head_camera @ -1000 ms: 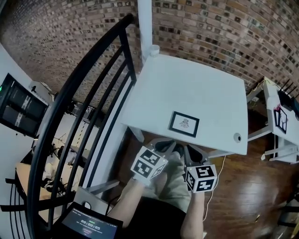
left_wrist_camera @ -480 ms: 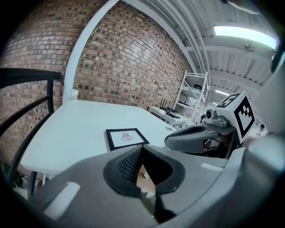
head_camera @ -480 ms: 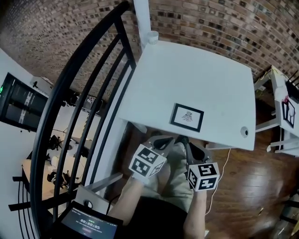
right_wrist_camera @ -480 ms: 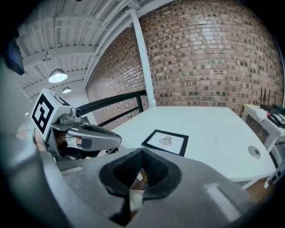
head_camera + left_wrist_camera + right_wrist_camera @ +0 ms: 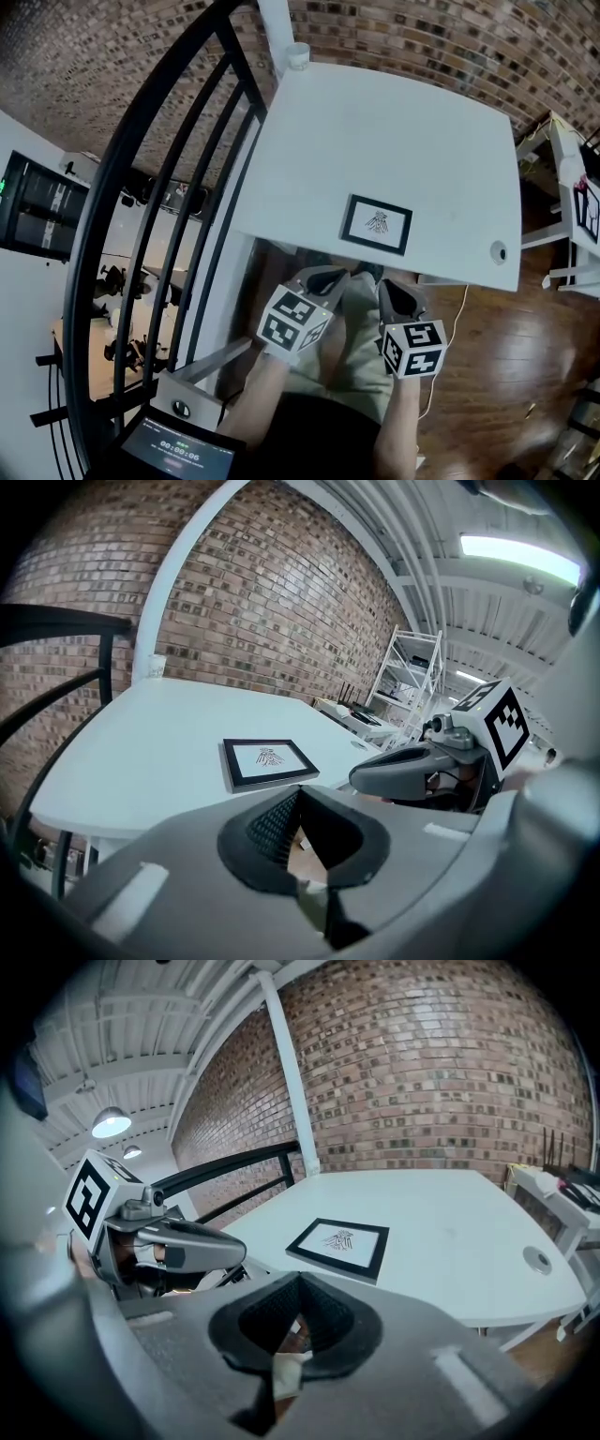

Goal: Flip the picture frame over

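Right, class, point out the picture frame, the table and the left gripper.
picture frame (image 5: 376, 223): head view, on the white print inside its black border.
table (image 5: 375, 122): head view, on its bare white top.
left gripper (image 5: 299, 799): left gripper view, where its closed jaw tips meet.

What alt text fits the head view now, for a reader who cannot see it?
A black picture frame lies picture side up near the front edge of a white table, untouched. The left gripper and right gripper hover shut and empty short of that edge. A black railing runs at left, a brick wall behind.
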Demonstrator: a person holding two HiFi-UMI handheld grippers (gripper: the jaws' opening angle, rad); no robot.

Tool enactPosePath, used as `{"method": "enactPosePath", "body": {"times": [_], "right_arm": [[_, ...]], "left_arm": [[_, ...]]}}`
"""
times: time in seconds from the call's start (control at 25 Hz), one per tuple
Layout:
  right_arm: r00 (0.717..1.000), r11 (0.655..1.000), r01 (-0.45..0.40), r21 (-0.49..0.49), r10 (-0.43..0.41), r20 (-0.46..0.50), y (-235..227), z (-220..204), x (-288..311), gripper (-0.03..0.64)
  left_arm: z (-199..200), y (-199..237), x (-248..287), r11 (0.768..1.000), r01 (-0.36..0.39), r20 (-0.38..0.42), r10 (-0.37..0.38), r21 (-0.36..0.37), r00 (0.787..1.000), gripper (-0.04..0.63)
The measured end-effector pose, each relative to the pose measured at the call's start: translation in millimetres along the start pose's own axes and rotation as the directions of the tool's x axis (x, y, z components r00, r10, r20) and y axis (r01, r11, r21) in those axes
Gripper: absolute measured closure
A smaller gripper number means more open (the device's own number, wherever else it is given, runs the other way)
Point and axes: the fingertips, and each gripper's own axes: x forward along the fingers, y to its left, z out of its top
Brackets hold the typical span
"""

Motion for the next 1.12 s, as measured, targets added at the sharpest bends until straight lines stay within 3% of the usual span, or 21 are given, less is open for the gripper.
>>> {"method": "enactPosePath", "body": {"times": [0.68,1.0,1.12], "right_arm": [[0.998,0.997,0.070,0.027,-0.070,0.000,-51,-2,0,0.624],[0.998,0.998,0.065,-0.001,-0.065,-0.012,-66,-2,1,0.624],[0.998,0.998,0.058,-0.010,-0.058,-0.023,-71,-2,4,0.592]], "left_arm": [[4,29,-1,0.999,-0.036,0.019,0.036,0.000,0.999,0.578],[11,35,7,0.999,-0.045,0.023,0.045,0.009,0.999,0.578],[13,37,12,0.999,-0.042,0.019,0.041,0.016,0.999,0.578]]}}
